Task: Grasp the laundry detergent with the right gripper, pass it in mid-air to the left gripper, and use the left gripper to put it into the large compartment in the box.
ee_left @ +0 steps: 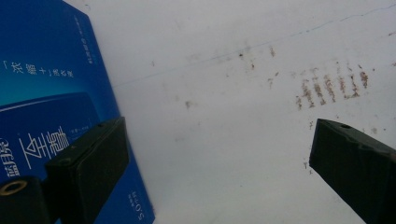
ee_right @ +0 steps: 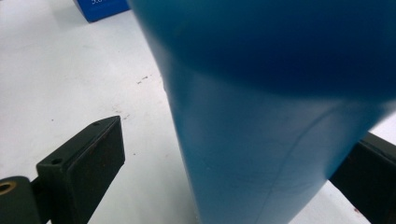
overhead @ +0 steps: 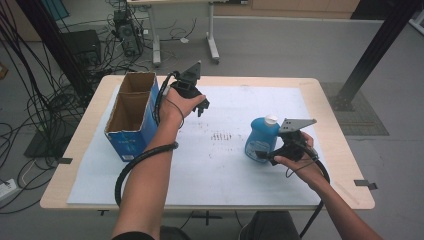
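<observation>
High view, blue bottle (overhead: 261,139) upright, cap up

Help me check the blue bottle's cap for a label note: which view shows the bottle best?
The high view: the blue bottle stands upright, whole, white cap on, beside the right tool. The right gripper view has only its blurred blue body between open jaws. The left gripper view faces the blue box.

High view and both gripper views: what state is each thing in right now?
Blue bottle: upright on the table, white cap on, between the right gripper's fingers.
Cardboard box: open-topped, two compartments, looks empty.
Left gripper: open, holding nothing.
Right gripper: open around the bottle, not yet clamped.
</observation>
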Demonstrator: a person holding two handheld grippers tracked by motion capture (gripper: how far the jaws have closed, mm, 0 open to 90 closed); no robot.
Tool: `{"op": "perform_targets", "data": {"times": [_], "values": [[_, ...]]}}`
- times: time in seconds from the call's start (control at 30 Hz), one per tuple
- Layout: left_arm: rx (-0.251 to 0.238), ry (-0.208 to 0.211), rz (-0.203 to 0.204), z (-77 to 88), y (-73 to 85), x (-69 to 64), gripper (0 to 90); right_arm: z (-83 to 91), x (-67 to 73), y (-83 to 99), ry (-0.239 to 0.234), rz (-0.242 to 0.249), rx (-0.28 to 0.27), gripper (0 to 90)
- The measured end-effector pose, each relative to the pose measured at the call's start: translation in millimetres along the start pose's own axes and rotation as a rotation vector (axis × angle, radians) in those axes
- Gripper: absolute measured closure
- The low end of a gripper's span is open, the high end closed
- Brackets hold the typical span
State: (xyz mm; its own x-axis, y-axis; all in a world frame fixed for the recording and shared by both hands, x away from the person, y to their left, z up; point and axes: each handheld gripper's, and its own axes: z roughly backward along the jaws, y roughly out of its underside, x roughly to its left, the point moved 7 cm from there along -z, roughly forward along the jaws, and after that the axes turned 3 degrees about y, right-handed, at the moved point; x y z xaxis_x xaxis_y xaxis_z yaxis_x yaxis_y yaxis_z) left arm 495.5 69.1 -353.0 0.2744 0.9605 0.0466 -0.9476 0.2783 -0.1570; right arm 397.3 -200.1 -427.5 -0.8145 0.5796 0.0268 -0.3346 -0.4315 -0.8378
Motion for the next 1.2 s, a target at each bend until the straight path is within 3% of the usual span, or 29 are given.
{"op": "perform_targets", "data": {"times": [0.57,1.17,1.2], "values": [[-0.003,0.002,0.005,-0.1,1.3,0.9,5.5,-2.1,-2.6,2.3,0.010,-0.010,-0.002,8.4],[0.005,0.001,-0.007,-3.3,0.0,-2.5,5.5,-7.6,-6.5,5.6,0.017,0.002,-0.017,26.1],[0.004,-0.001,-0.001,-3.5,0.2,-2.6,5.5,-8.1,-6.9,5.9,0.014,0.003,-0.019,30.2]]}}
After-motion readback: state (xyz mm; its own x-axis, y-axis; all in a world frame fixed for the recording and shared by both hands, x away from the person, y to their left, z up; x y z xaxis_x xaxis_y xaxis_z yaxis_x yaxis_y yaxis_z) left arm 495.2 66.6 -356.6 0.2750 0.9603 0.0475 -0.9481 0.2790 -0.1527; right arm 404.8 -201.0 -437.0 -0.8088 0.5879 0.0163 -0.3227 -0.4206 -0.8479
